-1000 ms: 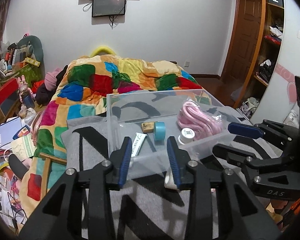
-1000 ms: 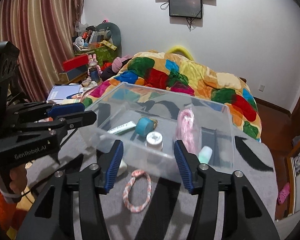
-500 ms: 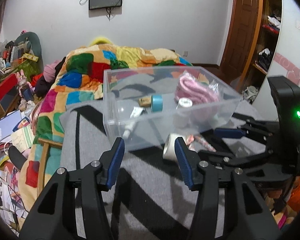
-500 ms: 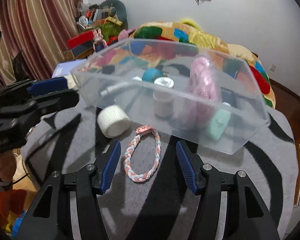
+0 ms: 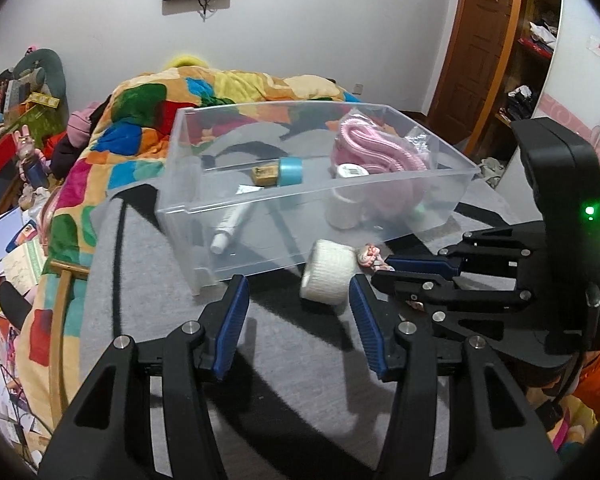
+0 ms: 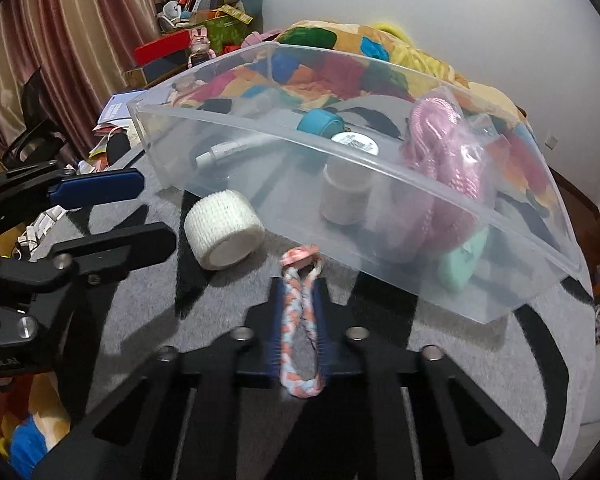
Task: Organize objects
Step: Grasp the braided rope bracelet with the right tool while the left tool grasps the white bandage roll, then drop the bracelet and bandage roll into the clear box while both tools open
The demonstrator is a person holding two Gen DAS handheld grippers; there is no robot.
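Bracelet (image 6: 302, 328), a soft, light braided loop, lies just before the clear bin (image 6: 380, 208), squeezed flat between my right tongs (image 6: 300, 332). Gripping mid-braid should hold. My left tongs (image 5: 296, 316) stand apart near the bandage roll (image 5: 327, 276).

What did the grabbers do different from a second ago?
The right gripper came down and closed on the braided loop, squeezing it flat. The left gripper dropped toward the white tape roll, jaws open. The clear bin and roll stayed put.
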